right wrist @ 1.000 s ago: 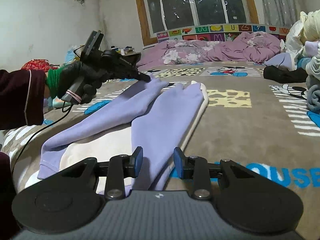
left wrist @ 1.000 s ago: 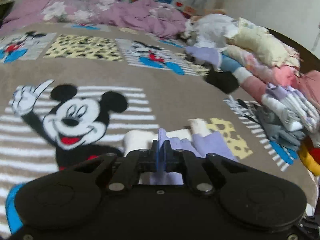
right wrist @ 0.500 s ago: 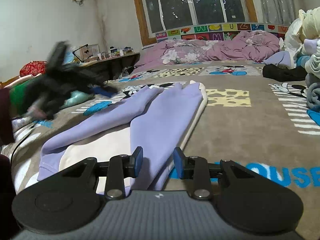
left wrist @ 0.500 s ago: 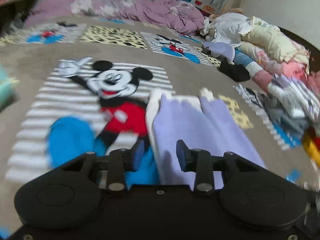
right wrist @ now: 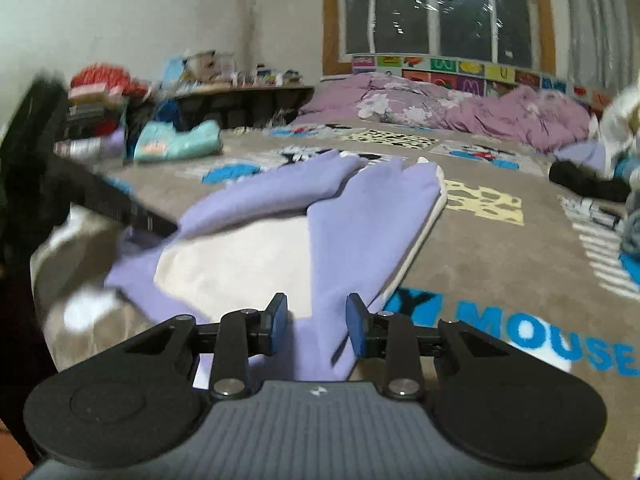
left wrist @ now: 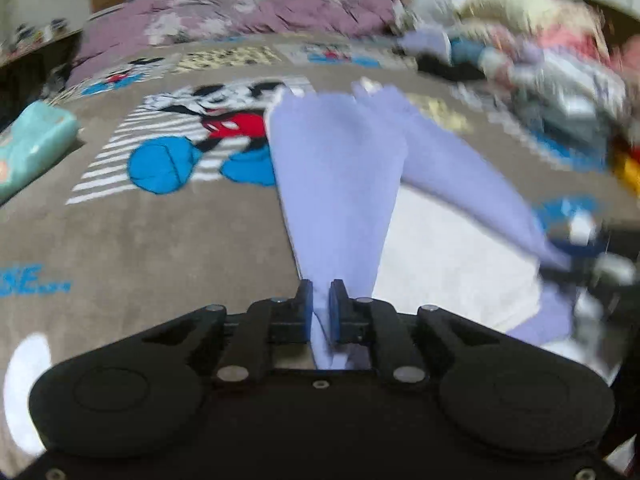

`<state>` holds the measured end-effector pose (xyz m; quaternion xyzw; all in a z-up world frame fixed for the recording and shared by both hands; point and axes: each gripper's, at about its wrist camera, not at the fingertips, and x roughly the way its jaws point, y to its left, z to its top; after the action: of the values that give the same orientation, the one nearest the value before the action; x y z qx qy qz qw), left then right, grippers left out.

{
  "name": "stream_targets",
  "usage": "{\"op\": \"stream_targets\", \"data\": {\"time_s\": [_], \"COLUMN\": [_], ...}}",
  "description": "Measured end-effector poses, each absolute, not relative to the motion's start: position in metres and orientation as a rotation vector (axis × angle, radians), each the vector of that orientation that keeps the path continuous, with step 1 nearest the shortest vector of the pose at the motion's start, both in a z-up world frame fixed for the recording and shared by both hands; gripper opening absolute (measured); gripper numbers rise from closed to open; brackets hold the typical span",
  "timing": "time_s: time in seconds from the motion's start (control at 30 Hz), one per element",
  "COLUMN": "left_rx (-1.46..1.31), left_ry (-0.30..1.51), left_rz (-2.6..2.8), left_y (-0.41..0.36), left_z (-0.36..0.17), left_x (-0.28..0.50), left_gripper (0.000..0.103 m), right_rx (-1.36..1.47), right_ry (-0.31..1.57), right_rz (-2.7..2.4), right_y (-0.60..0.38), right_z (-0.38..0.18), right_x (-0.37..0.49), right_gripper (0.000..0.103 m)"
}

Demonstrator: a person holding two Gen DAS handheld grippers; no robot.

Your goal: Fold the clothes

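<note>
A white sweatshirt [right wrist: 240, 268] with lavender sleeves [right wrist: 360, 208] lies flat on the cartoon-mouse blanket [right wrist: 500, 256], both sleeves folded lengthwise over its body. In the left wrist view my left gripper [left wrist: 320, 292] is at the garment's near edge, its jaws closing with the lavender sleeve [left wrist: 340, 184] pinched between the blue pads. It shows as a black blur at the garment's left corner in the right wrist view. My right gripper [right wrist: 316, 320] stands at the near right corner, pads apart, with the other sleeve lying between them.
A heap of unfolded clothes [left wrist: 540, 60] lines the bed's right side, with a black garment [right wrist: 588, 184] beside it. A teal folded item [right wrist: 176, 142] lies at the left, a purple quilt [right wrist: 460, 108] at the far end, and a cluttered shelf [right wrist: 240, 76] along the wall.
My left gripper let go of the sleeve's far end, swung back to the garment's near edge, opened and closed on lavender fabric there. The right gripper shifted slightly and rolled.
</note>
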<state>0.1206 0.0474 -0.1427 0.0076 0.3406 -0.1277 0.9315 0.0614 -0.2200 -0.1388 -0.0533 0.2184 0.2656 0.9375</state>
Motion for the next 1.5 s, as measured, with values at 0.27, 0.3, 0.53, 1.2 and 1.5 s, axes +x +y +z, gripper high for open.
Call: {"op": "stream_targets", "data": {"time_s": [0.27,0.3,0.53,1.2,1.5], "left_rx": [0.053,0.040,0.000,0.907,0.872], "left_ry": [0.682,0.667,0.618,0.484,0.422], "left_rz": [-0.276,-0.280,-0.243,-0.288,-0.220], "left_y": [0.040,0.043,0.077,-0.002,-0.002], "left_z": [-0.150,-0.144,-0.122,-0.188,-0.196], "left_x": [0.107,0.103,0.082,0.033,0.042], "left_gripper": [0.008,0.008,0.015,0.058,0.048], "right_rx": [-0.167,-0.171,-0.246,-0.783,-0.803], "right_ry": [0.466,0.461,0.427,0.347,0.315], "right_rz": [0.530,0.526,0.491,0.404,0.400], "right_y": [-0.219,-0.220,-0.227,-0.185,-0.172], "right_z": [-0.144,-0.142,-0.135,-0.163,-0.166], "right_x": [0.044,0.041,0.017,-0.002,0.010], "right_gripper": [0.033,0.033,0.033,0.042,0.037]}}
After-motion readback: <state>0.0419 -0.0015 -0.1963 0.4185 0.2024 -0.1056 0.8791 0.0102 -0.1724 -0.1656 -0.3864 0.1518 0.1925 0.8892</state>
